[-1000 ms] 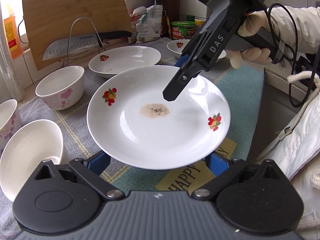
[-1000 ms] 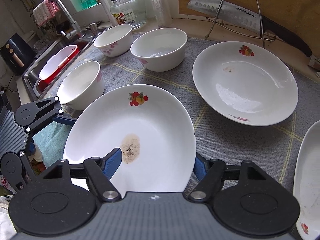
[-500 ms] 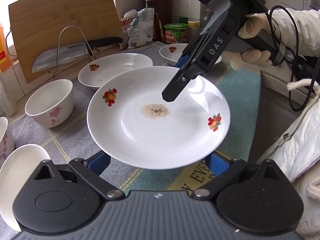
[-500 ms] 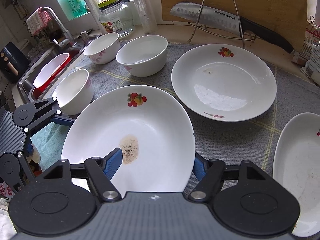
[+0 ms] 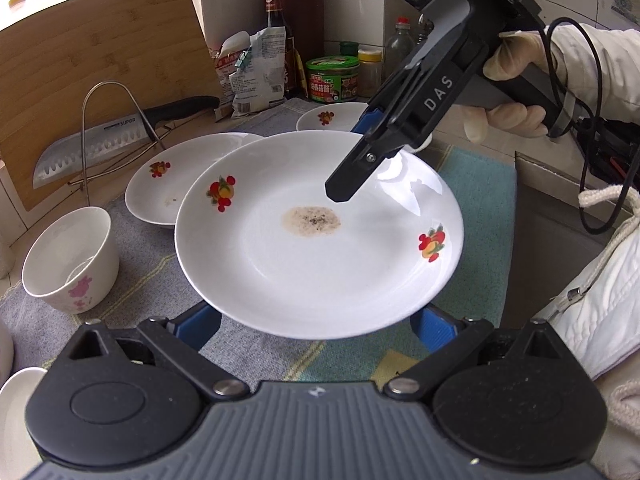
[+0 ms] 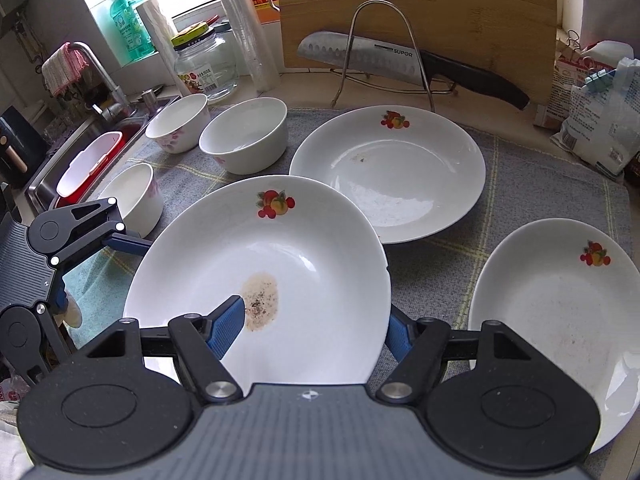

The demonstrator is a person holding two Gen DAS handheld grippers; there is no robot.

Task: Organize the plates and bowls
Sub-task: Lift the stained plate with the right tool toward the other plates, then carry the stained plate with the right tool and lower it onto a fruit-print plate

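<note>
A white plate with fruit decals and a brown stain in its middle is carried above the grey mat. My right gripper is shut on its rim, one finger on top beside the stain and the other underneath; the left wrist view shows the right gripper clamped on the plate's far edge. My left gripper is open, both blue fingers spread beneath the plate. A large plate and a smaller plate lie on the mat. Three bowls stand at the left.
A knife rests on a wire rack before a leaning cutting board. A sink with a red-and-white basin is at far left. Jars and bottles and food bags line the back. A gloved hand holds the right gripper.
Both grippers have carried the plate away from the bowls toward the other two plates. Its rim now overlaps the large plate in the left wrist view. The grip looks the same.
</note>
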